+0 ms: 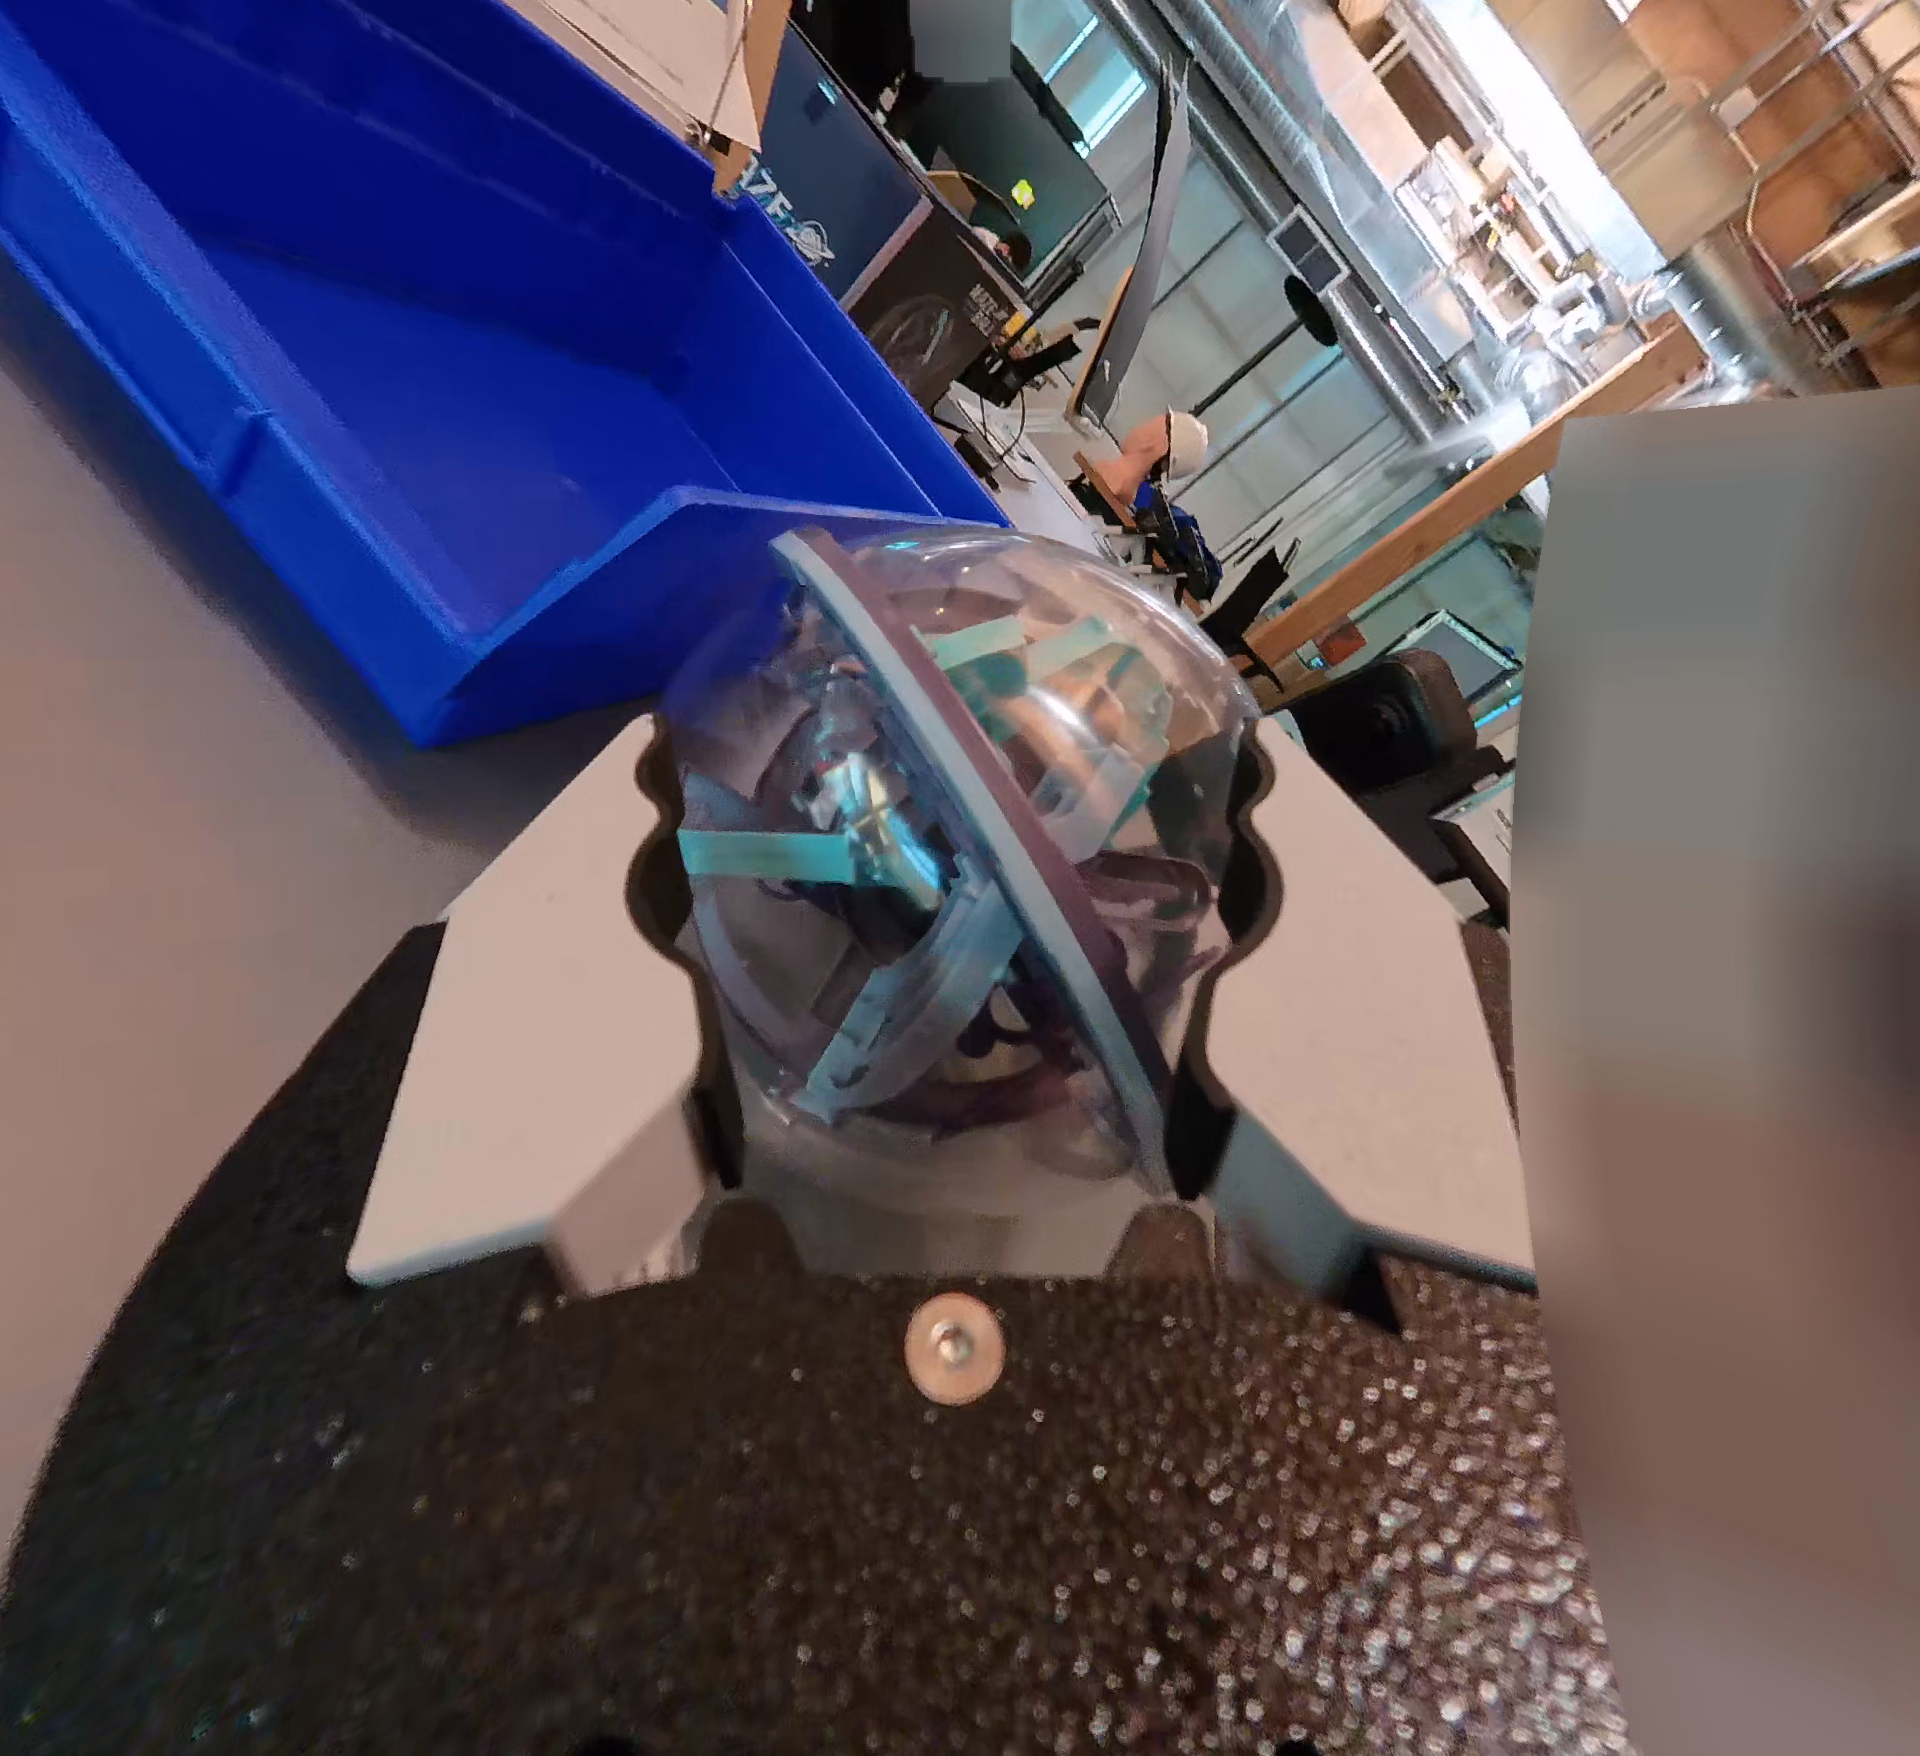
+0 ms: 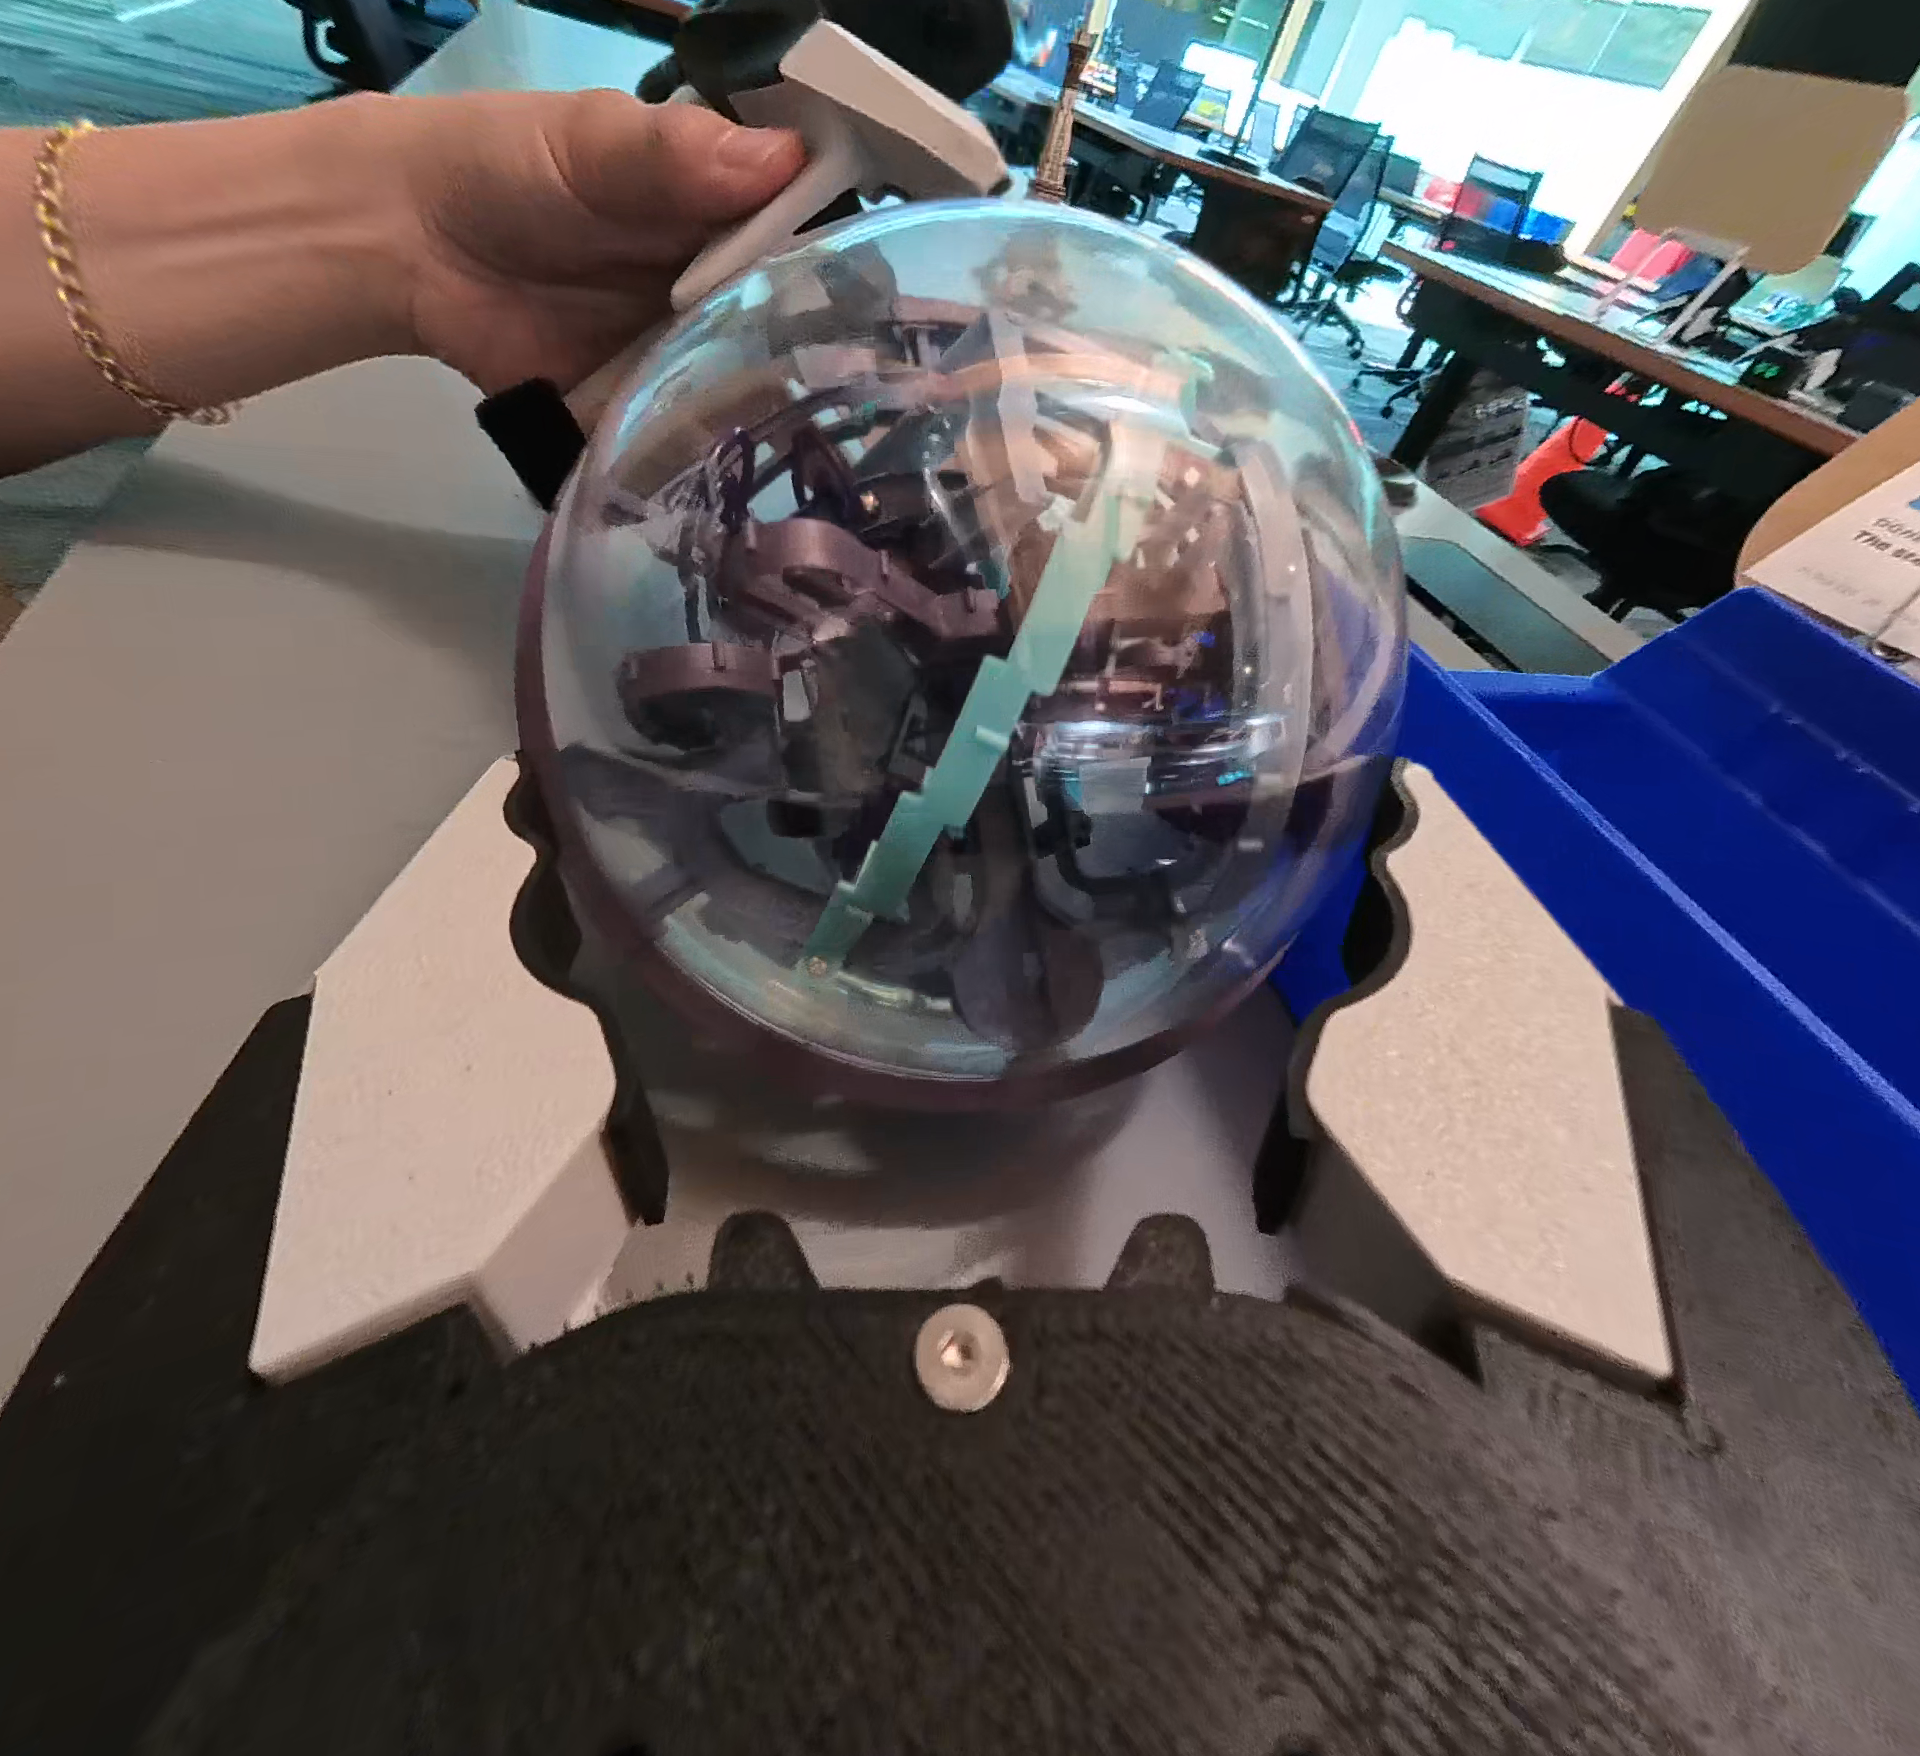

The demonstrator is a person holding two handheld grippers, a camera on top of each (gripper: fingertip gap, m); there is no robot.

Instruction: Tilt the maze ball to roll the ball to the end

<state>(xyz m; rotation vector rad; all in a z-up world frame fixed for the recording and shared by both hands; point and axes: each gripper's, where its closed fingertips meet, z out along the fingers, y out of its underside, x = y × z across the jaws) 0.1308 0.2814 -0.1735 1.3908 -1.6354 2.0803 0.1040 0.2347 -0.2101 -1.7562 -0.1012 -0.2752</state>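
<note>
Nearest the right wrist camera, the right gripper [image 2: 961, 885] is spreading its two pale grey fingers [image 2: 416, 1031] wide around the lower half of the maze ball [image 2: 961, 636], the black wavy pads along their inner edges pressing against the sphere on both sides. The body beneath them is rough, black and grainy, with a single silver bolt at its middle. The maze ball is a clear, glossy plastic globe packed with dark purple tracks and loops, crossed by a notched pale green strip running diagonally. The small ball inside cannot be made out.

In the left wrist view the left gripper [image 1: 951, 927] is likewise clamping the same maze ball [image 1: 956, 833] from the other side, its grey fingers [image 1: 551, 958] set wide and the scalloped black pads meeting the shell. A grey-purple seam band is curving over the globe here.

Just beyond the sphere, in the right view, a hand [image 2: 499, 241] wearing a thin gold chain bracelet is gripping the white handle of that far gripper. Beside the ball a smooth, hard blue plastic bin [image 2: 1683, 833] is sitting on the pale grey tabletop [image 2: 208, 771]. Farther off, desks and office chairs are filling the room.
</note>
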